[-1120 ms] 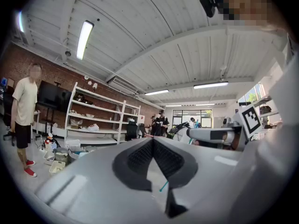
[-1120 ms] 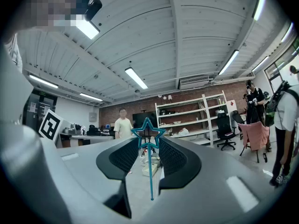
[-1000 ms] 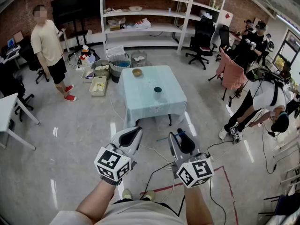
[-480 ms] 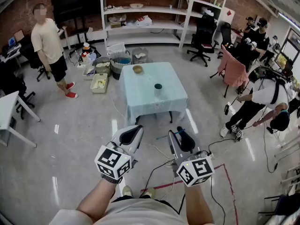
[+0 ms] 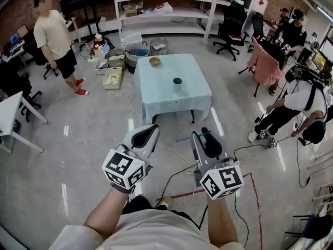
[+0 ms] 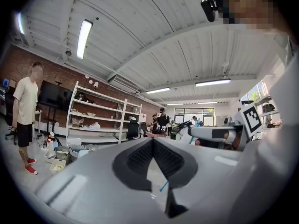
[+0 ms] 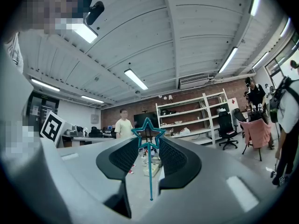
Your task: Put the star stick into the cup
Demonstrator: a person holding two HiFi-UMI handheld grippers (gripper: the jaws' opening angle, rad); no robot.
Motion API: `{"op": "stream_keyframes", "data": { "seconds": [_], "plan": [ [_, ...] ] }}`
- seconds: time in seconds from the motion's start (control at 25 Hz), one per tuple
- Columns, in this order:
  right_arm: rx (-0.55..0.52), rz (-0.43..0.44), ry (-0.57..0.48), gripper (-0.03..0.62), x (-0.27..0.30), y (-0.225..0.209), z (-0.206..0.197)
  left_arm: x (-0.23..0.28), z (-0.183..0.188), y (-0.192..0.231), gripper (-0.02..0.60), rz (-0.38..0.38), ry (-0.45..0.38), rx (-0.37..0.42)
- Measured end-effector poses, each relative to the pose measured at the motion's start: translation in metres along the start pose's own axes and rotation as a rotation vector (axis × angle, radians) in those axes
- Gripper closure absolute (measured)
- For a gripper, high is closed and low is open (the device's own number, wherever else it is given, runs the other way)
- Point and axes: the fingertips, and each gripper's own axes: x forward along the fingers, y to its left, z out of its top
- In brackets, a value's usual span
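Note:
A dark cup [image 5: 177, 82] stands on a small table with a light blue cloth [image 5: 171, 103], a few steps ahead on the floor. In the right gripper view a teal star stick [image 7: 149, 164] stands upright between the jaws, its star at the tips. My right gripper [image 5: 206, 141] is shut on the star stick [image 5: 188, 137], whose thin shaft pokes out to the left in the head view. My left gripper [image 5: 146, 138] is level with it, to its left, and shut with nothing in it; its tips meet in the left gripper view [image 6: 153, 140].
A tan bowl [image 5: 154, 61] sits at the table's far edge. A person in a beige shirt [image 5: 52, 35] stands at the far left near bins [image 5: 118, 65] and white shelves [image 5: 161, 9]. Cables [image 5: 179, 173] cross the floor before me. People and chairs [image 5: 296, 103] fill the right side.
Both grippers keep their pose and the right one keeps its hold. The head view has shifted, so the table and cup sit higher in the frame and slightly nearer.

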Motion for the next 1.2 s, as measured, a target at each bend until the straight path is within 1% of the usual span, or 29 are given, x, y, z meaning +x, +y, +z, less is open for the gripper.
{"op": "stream_keyframes", "data": {
  "seconds": [0.28,0.56,0.8,1.0,1.2],
  "plan": [
    [0.011,-0.013,0.007,0.447,0.005,-0.027,-0.004,0.022,-0.005,-0.003,0.577,0.005,0.01,-0.003],
    [-0.006,-0.037,0.023,0.447,0.037,-0.053,-0.008,0.057,-0.009,0.023,0.575,-0.01,0.004,-0.013],
    [-0.014,-0.064,0.045,0.447,0.092,-0.072,-0.014,0.098,-0.009,0.068,0.577,-0.037,0.008,-0.021],
    [-0.006,-0.086,0.056,0.447,0.155,-0.087,-0.022,0.136,-0.009,0.124,0.577,-0.055,0.018,-0.026],
    [-0.012,-0.122,0.064,0.447,0.217,-0.1,-0.028,0.175,-0.013,0.174,0.576,-0.097,0.035,-0.023]
  ]
}}
